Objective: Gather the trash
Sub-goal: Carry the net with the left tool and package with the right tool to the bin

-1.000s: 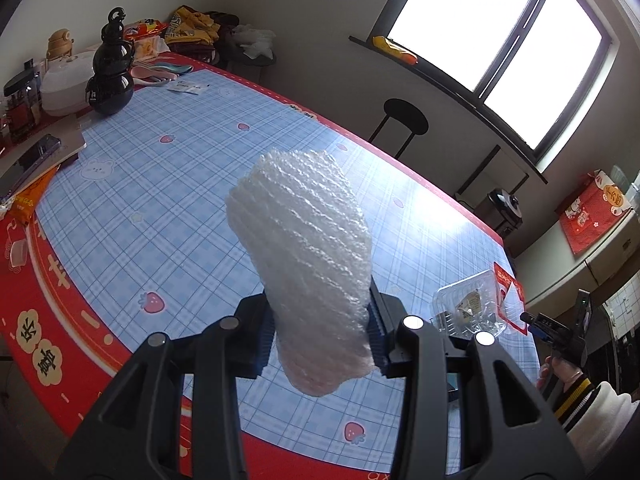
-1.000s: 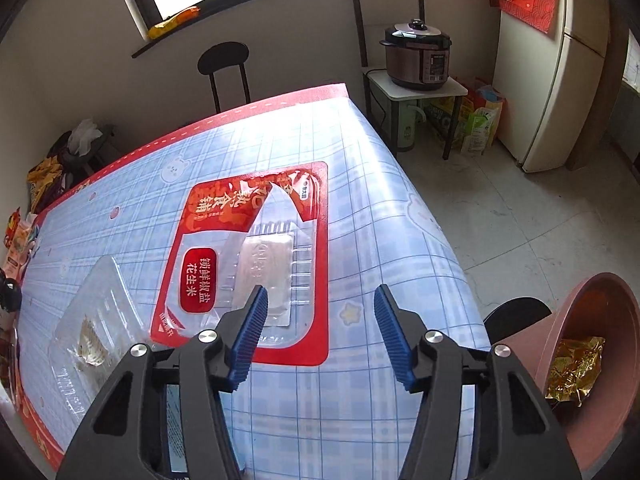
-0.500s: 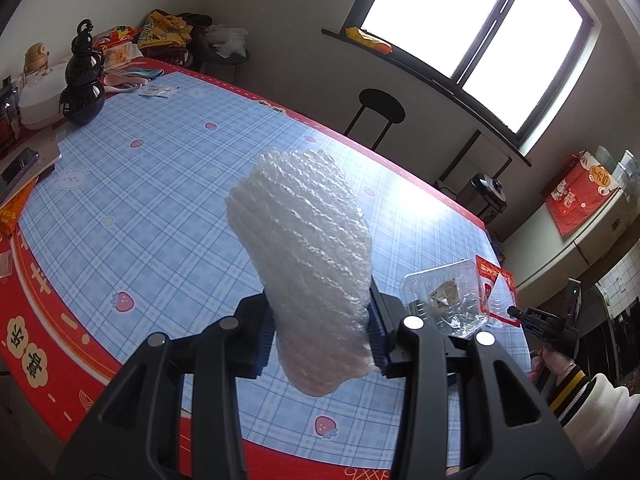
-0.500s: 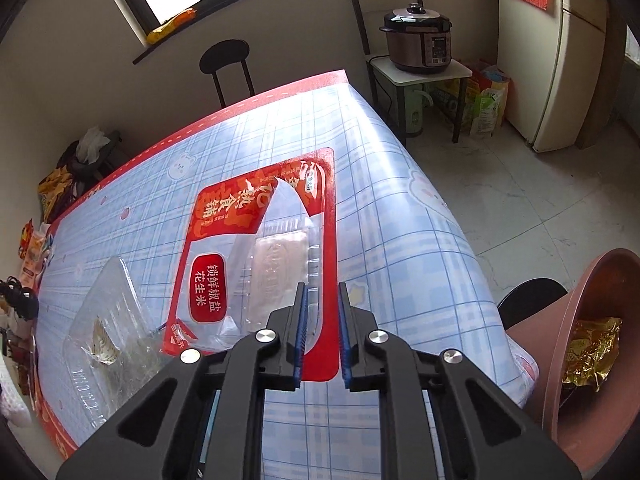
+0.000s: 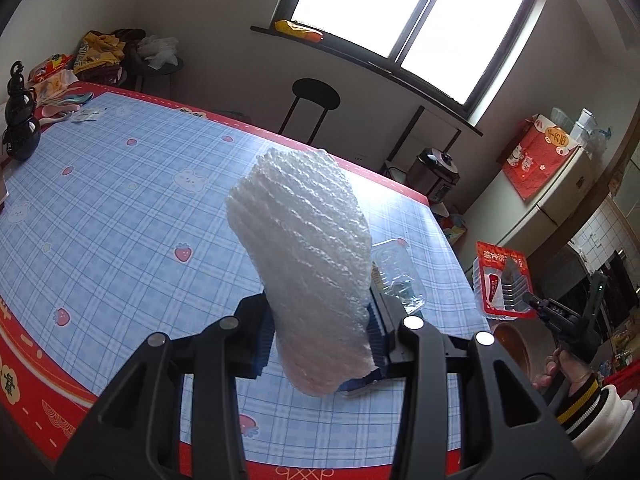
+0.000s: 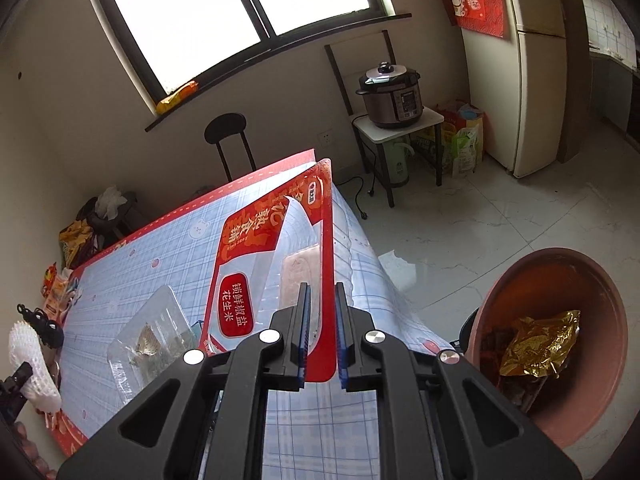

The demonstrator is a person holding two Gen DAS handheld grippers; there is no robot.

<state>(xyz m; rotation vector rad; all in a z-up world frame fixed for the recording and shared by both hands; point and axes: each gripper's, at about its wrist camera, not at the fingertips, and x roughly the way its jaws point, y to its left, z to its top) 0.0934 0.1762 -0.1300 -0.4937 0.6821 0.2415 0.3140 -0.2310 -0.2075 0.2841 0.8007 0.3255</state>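
Red and clear plastic, the flat snack tray lid [image 6: 276, 276] we hold in the right gripper [image 6: 320, 336] looks thin and springy; its jaws are pinched together on the lid's near edge, and the sheet stands tilted up off the desk [image 6: 168, 256], raised beside the desk's corner. We judge it very light and slick, likely to flex or swing from an edge grip, so the stiff printed border is the better place to hold than the clear middle. The white foam fruit-net sleeve [image 5: 308, 264] sits clamped between the pads of the left gripper [image 5: 320, 336], gripped low on its body and standing above the jaws. It looks soft, squashy and almost weightless; we expect it to dent under pressure rather than slip.

A clear plastic clamshell box [image 6: 154, 340] with scraps inside still lies on the blue checked cloth, near the lid's lower edge; it seems brittle and crackly, best taken by its rim. To the right, below desk level, a reddish-brown round plastic bin [image 6: 560, 344] already holds a crumpled gold foil wrapper [image 6: 540, 344]. Between the lid and the bin we see only the desk's corner to clear. A black gourd-shaped bottle [image 5: 18, 126] stands well apart at the far end, and a black round stool [image 5: 314, 98] and a pressure cooker [image 6: 390, 96] stand well away.
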